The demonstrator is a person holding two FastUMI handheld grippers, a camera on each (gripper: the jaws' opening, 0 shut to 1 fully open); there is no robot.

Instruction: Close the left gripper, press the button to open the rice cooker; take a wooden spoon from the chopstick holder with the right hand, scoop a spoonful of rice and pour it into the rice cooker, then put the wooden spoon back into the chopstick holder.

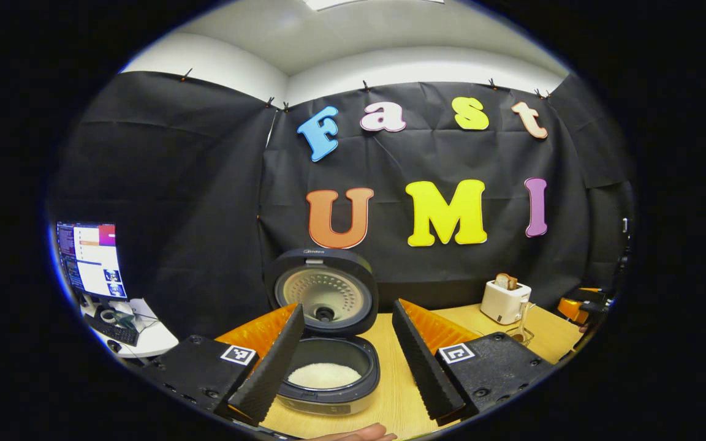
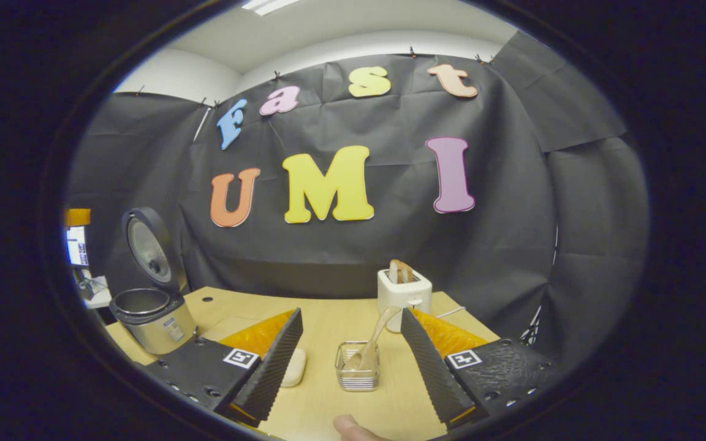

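- Black-cloth booth, wooden bench (image 2: 328, 318), a monitor off to one side.
- Cooker (image 1: 327, 343) sits just ahead of the left gripper (image 1: 345, 361): lid (image 1: 322, 293) up, white rice in the pot (image 1: 323, 375). Button step looks done.
- Left jaws wide apart, holding nothing, framing the cooker.
- Right gripper (image 2: 348, 358) jaws also apart and empty, aimed at the holder (image 2: 358, 367) on the bench between them.
- Spoon (image 2: 370, 346) stands in the holder, leaning, handle up toward the toaster (image 2: 404, 293) behind. It's pale and looks see-through here, so I can't confirm wood.
- In the right gripper view, the cooker is well off to the left.
- Handling guess: spoon is light, stiff, smooth and thin, so it may twist or slip in the jaws. Best to take it mid to upper handle, above the holder rim, squarely across the flat.
- Holder is a light wire basket and may tip or drag if the spoon is pulled sideways. Lift straight along the lean.
- Small pale oval thing (image 2: 295, 366) lies beside the right gripper's left finger, can't tell what.
- Loose rice spills easily, so keep the bowl level.
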